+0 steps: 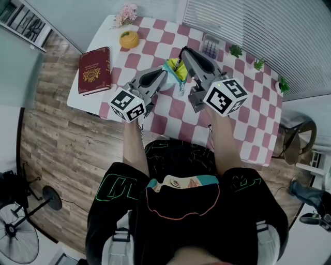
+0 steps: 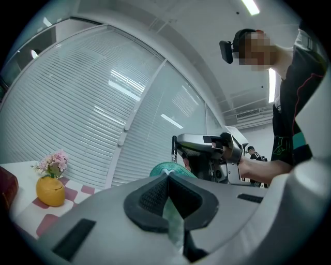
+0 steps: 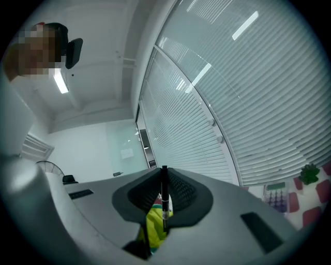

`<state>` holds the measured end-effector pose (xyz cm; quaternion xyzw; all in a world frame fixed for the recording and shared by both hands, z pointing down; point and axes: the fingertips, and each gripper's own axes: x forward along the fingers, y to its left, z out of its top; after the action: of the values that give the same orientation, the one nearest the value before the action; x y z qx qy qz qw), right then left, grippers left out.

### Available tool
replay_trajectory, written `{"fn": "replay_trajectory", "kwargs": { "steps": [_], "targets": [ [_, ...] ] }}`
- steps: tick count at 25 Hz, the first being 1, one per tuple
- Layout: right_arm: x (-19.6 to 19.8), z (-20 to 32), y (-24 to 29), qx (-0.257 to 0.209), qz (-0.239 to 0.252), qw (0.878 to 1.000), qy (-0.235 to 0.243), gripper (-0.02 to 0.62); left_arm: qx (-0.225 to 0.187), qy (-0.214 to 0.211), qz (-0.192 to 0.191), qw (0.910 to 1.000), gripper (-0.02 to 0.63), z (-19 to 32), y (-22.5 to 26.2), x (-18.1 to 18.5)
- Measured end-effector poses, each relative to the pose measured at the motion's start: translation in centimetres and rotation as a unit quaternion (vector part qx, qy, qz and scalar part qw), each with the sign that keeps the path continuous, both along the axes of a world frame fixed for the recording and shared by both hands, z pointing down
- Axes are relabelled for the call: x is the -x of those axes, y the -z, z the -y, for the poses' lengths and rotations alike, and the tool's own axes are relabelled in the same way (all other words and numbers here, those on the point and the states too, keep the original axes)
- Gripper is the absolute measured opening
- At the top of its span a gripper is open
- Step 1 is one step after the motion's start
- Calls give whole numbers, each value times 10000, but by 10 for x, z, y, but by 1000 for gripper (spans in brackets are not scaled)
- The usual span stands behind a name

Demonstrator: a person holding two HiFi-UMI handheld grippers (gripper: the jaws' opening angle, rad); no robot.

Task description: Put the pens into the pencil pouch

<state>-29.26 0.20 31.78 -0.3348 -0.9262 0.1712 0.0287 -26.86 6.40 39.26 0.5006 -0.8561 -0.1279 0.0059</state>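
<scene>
A teal pencil pouch [image 1: 172, 73] with a yellow lining hangs above the checkered table [image 1: 243, 124], its mouth facing up. My left gripper [image 1: 164, 78] is shut on the pouch's edge. In the left gripper view the teal fabric [image 2: 166, 168] is pinched between the jaws of that gripper [image 2: 169, 182]. My right gripper [image 1: 182, 53] is shut on a black pen [image 1: 178, 65] that points down into the pouch mouth. In the right gripper view the pen [image 3: 164, 199] stands upright between the pads of that gripper [image 3: 164, 176], with the yellow lining [image 3: 154, 223] just behind it.
A red book [image 1: 94, 70] lies at the table's left edge. An orange vase [image 1: 129, 39] and pink flowers [image 1: 125, 14] stand at the far left corner. A calculator [image 1: 211, 46] and small green plants [image 1: 236, 50] sit along the far side. A chair [image 1: 297, 140] stands at the right.
</scene>
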Motion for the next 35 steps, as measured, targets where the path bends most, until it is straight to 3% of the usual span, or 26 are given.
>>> {"fn": "replay_trajectory", "kwargs": {
  "steps": [14, 18, 28, 35],
  "targets": [
    [-8, -22, -40, -1014, -194, 9944, 217, 46, -254, 134, 33, 9996, -3, -14, 4, 3],
    [-9, -22, -40, -999, -150, 9947, 207, 46, -254, 165, 19, 9995, -3, -17, 4, 4],
    [-2, 7, -46, -976, -312, 9944, -263, 31, -264, 90, -19, 9996, -3, -14, -1, 6],
    [5, 47, -64, -1196, -628, 9876, -797, 14, -261, -46, -44, 9996, -3, -6, -3, 7]
  ]
}}
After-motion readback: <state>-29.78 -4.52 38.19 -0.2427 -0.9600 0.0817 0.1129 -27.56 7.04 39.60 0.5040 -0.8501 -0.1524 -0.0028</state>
